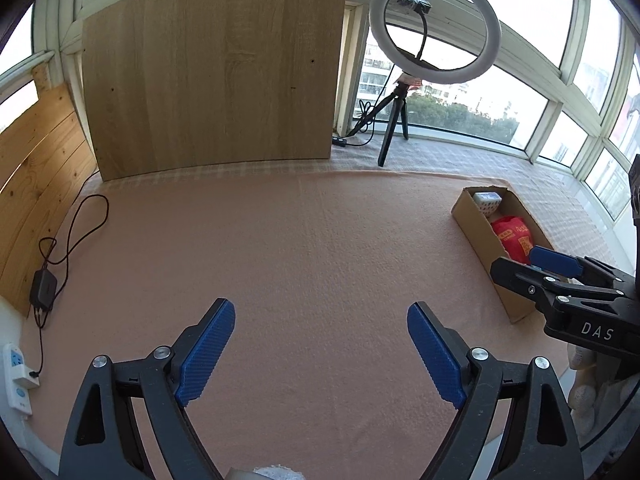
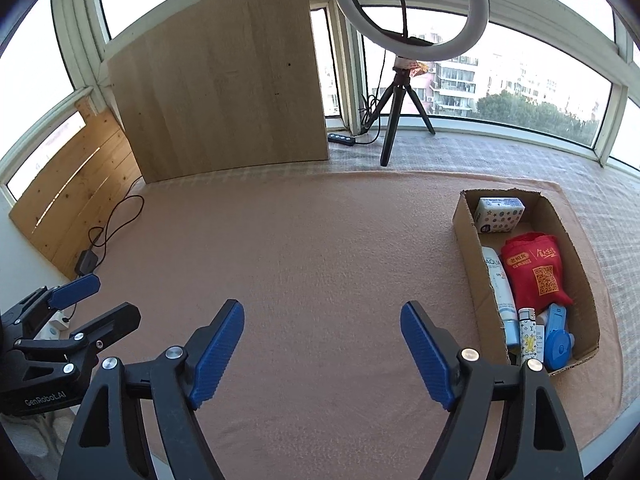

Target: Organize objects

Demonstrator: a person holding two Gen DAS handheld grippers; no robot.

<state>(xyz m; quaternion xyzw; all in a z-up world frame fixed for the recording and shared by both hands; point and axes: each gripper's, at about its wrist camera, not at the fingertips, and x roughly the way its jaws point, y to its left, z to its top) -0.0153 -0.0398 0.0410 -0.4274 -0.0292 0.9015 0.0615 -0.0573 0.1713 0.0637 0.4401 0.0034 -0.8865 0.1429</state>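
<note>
A cardboard box (image 2: 466, 240) lies on the pink cloth at the right. It holds a white patterned carton (image 2: 500, 214), a red pouch (image 2: 534, 274), a white tube (image 2: 498, 284), a small patterned bottle (image 2: 528, 336) and a blue object (image 2: 558, 336). My right gripper (image 2: 322, 312) is open and holds nothing, hovering over bare cloth left of the box. My left gripper (image 1: 320, 312) is also open with nothing in it, above the cloth's middle. From the left wrist view, the box (image 1: 476, 232) and the right gripper (image 1: 520, 266) are at the right.
A ring light on a tripod (image 2: 394, 120) stands at the back beside a leaning wooden board (image 2: 224, 88). A power adapter with cable (image 1: 43, 288) and a power strip (image 1: 16, 376) lie at the left edge. A plank panel (image 1: 36, 184) lines the left side.
</note>
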